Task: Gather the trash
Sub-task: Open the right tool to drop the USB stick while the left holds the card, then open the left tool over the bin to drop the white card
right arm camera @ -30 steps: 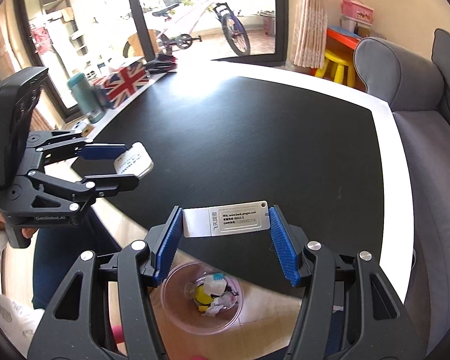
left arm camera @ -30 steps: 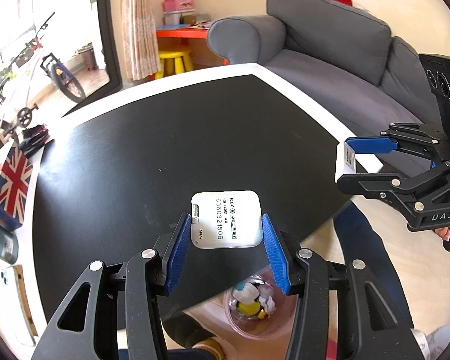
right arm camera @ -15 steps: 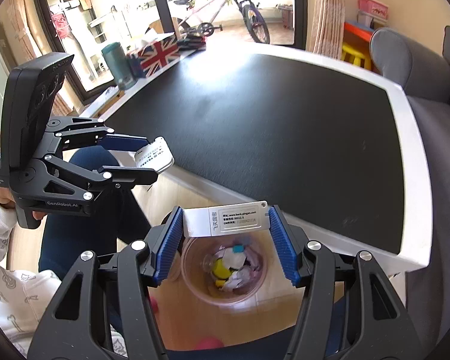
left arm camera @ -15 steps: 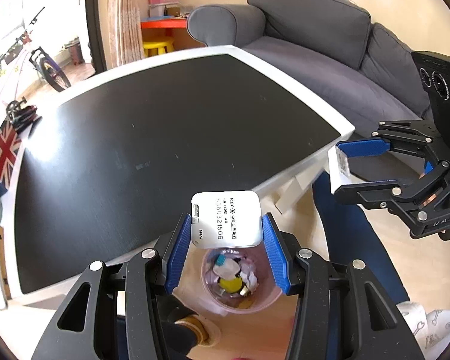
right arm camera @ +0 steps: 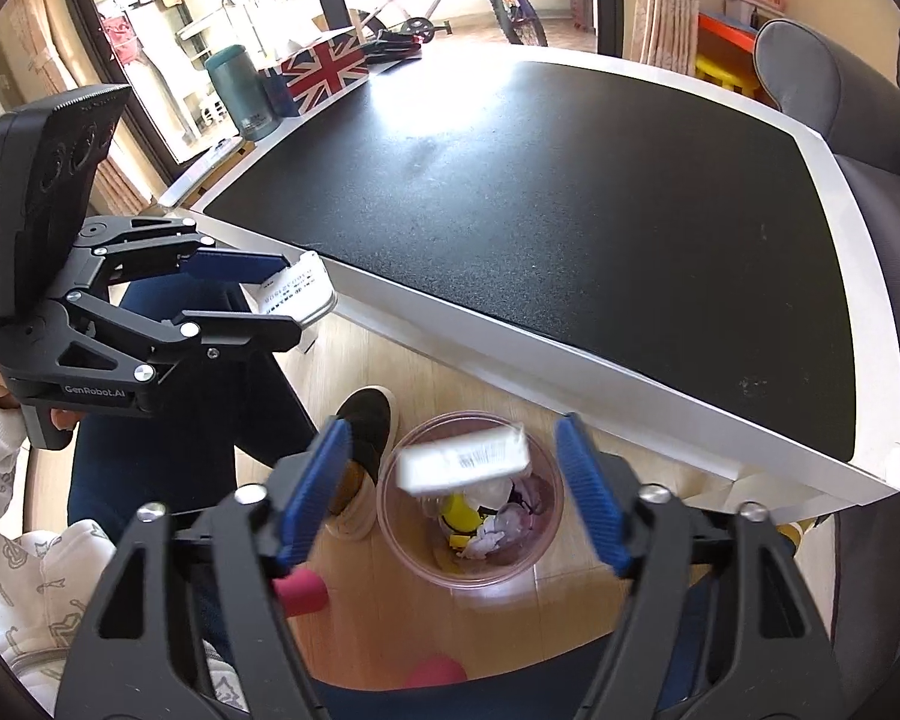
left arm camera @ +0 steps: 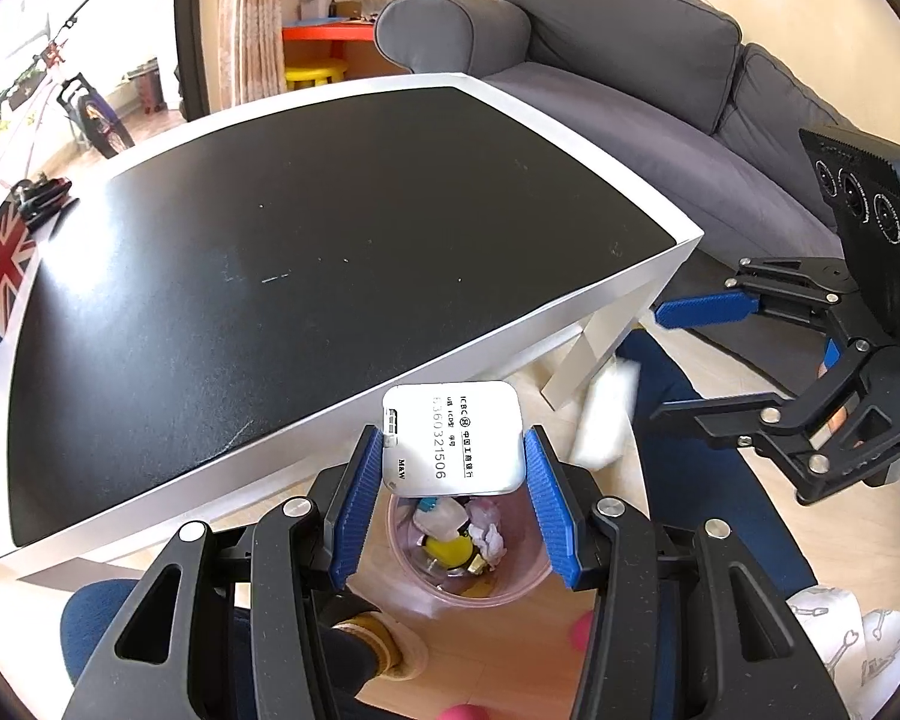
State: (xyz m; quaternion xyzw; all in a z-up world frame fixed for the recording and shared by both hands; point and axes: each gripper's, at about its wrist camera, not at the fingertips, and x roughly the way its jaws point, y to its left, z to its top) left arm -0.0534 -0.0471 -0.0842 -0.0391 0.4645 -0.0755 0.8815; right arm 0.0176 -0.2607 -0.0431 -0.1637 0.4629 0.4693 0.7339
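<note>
My left gripper (left arm camera: 453, 498) is shut on a white ICBC card device (left arm camera: 453, 439) and holds it above the clear pink bin (left arm camera: 510, 591) on the floor. It also shows in the right wrist view (right arm camera: 252, 300) with the device (right arm camera: 294, 294) between its fingers. My right gripper (right arm camera: 456, 498) is open; a white labelled tag (right arm camera: 462, 459), blurred, is loose in the air between its fingers, just over the bin (right arm camera: 534, 564). The right gripper (left arm camera: 684, 360) also shows in the left wrist view, with the blurred tag (left arm camera: 606, 414) below it. The bin holds crumpled paper and a yellow item.
The black-topped white table (left arm camera: 570, 324) stands just beyond the bin. A grey sofa (left arm camera: 660, 90) is behind it. A Union Jack box (right arm camera: 324, 69) and a teal flask (right arm camera: 243, 93) sit at the table's far side. The person's legs and shoe (right arm camera: 366, 420) are beside the bin.
My right gripper has opened and let go of the white tag, which is dropping toward the bin. Both grippers have moved off the table edge to above the bin. The left stays shut.
</note>
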